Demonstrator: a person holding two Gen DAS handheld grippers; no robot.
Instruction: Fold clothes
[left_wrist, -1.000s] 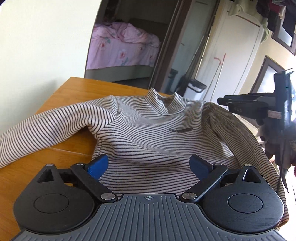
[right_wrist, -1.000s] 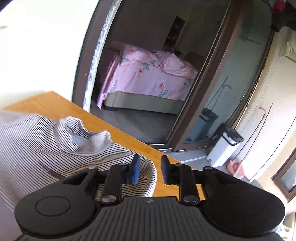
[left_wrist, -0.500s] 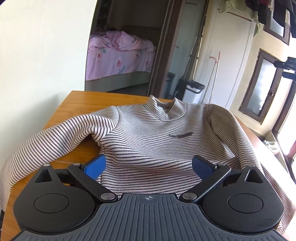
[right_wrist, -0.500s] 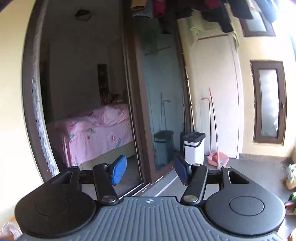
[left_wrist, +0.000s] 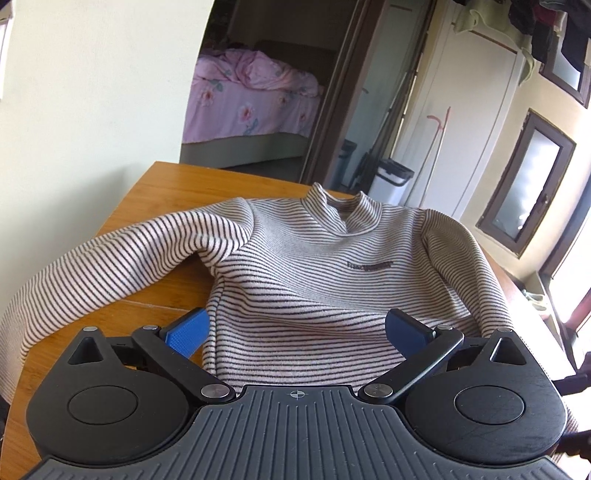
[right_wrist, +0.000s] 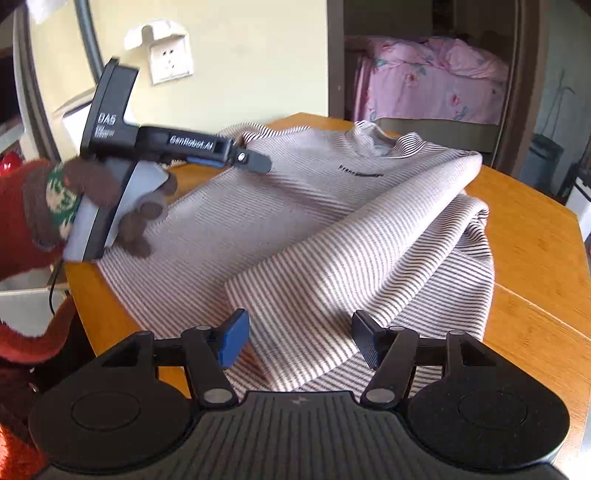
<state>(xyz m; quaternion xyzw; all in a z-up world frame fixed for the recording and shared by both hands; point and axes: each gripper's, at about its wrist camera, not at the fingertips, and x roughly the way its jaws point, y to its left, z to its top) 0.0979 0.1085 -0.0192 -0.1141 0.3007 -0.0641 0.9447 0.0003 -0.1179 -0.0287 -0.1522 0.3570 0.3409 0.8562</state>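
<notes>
left gripper (left_wrist: 294, 332): jaws spread wide, nothing pinched, over the sweater's hem | right gripper (right_wrist: 299, 341): jaws opening, nothing gripped, above a sleeve folded across the body | striped sweater (left_wrist: 317, 273): front up on wooden table (left_wrist: 184, 188), collar far

**Both grippers open above the cloth**

The left gripper (left_wrist: 295, 332) pointed down at a slant, its jaws spread to their widest and gripping nothing. A gloved left hand (right_wrist: 110, 206) in a red sleeve (right_wrist: 18, 229) clasped its handle. The right gripper (right_wrist: 299, 341) tilted more steeply, its jaws opening, nothing pressed between the blue pads (right_wrist: 232, 343).
</notes>
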